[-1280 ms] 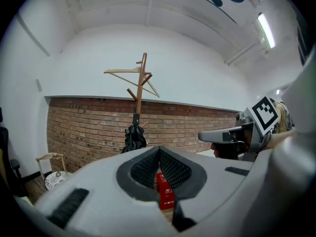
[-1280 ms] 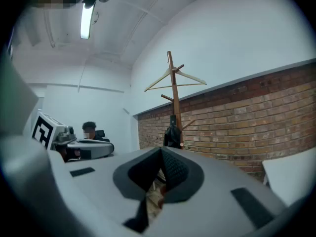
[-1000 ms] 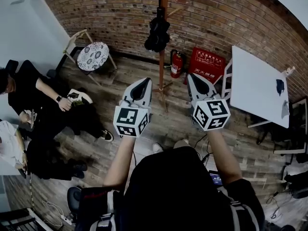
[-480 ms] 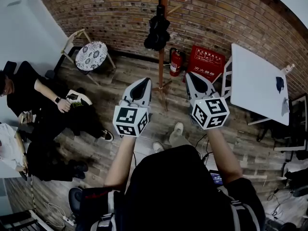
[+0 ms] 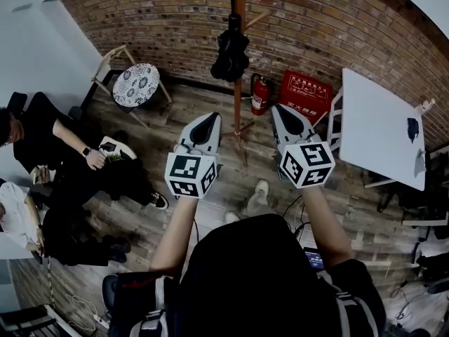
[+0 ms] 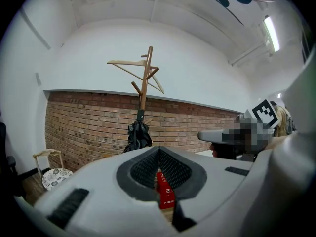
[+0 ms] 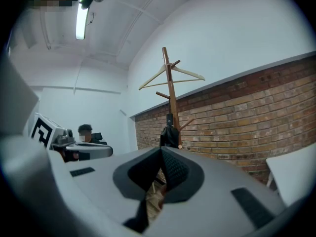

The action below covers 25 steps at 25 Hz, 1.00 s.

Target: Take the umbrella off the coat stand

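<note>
A black folded umbrella [image 5: 230, 51] hangs on the wooden coat stand [image 5: 239, 104] in front of the brick wall. Both grippers are held level and side by side, well short of the stand. My left gripper [image 5: 208, 121] is shut and empty, pointing just left of the pole. My right gripper [image 5: 283, 113] is also shut and empty, to the right of the pole. In the left gripper view the umbrella [image 6: 138, 135] hangs under the stand [image 6: 145, 80], beyond my jaws [image 6: 159, 149]. In the right gripper view the umbrella [image 7: 171, 134] sits just above my jaw tips [image 7: 161, 150].
A red fire extinguisher [image 5: 259, 94] and a red box [image 5: 306, 91] stand by the wall right of the stand. A white table [image 5: 382, 128] is at the right. A chair with a patterned cushion [image 5: 135, 83] and seated people [image 5: 66, 156] are at the left.
Both grippers have moved a little nearer the coat stand as the person stepped forward. Their jaws have stayed shut.
</note>
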Each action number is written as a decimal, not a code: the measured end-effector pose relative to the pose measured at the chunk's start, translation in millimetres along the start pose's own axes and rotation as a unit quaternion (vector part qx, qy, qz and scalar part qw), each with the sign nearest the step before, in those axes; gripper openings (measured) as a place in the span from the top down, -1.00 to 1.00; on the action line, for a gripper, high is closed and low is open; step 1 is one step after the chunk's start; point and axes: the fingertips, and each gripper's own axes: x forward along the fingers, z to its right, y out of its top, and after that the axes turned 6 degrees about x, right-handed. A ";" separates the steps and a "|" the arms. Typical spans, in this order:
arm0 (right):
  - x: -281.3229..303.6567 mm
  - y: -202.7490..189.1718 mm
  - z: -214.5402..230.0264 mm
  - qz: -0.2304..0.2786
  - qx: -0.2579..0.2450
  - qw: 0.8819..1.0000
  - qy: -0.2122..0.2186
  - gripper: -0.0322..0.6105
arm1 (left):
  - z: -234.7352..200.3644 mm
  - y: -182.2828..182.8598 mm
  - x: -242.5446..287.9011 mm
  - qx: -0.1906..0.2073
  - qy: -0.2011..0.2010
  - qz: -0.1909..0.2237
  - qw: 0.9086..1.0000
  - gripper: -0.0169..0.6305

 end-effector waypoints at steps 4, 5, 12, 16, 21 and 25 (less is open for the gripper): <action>15.4 2.6 11.6 -0.001 0.001 1.000 0.004 0.81 | -7.3 3.6 18.7 0.003 0.003 -0.001 1.000 0.89; 19.6 4.0 14.8 -0.002 0.001 1.000 0.005 0.81 | -9.1 4.4 23.5 0.003 0.004 -0.002 1.000 0.89; 50.7 14.0 42.2 -0.001 0.003 1.000 0.011 0.81 | -20.7 5.8 62.8 0.003 0.006 -0.008 1.000 0.89; 69.3 18.6 58.7 -0.003 0.005 1.000 0.018 0.81 | -27.3 6.1 87.4 0.002 0.012 -0.015 1.000 0.89; 92.3 21.7 75.7 -0.008 0.004 0.999 0.032 0.81 | -33.9 6.3 114.2 0.000 0.023 -0.015 1.000 0.89; 108.2 25.5 88.7 -0.010 0.004 0.999 0.045 0.81 | -42.4 5.7 133.9 -0.009 0.040 -0.018 0.999 0.89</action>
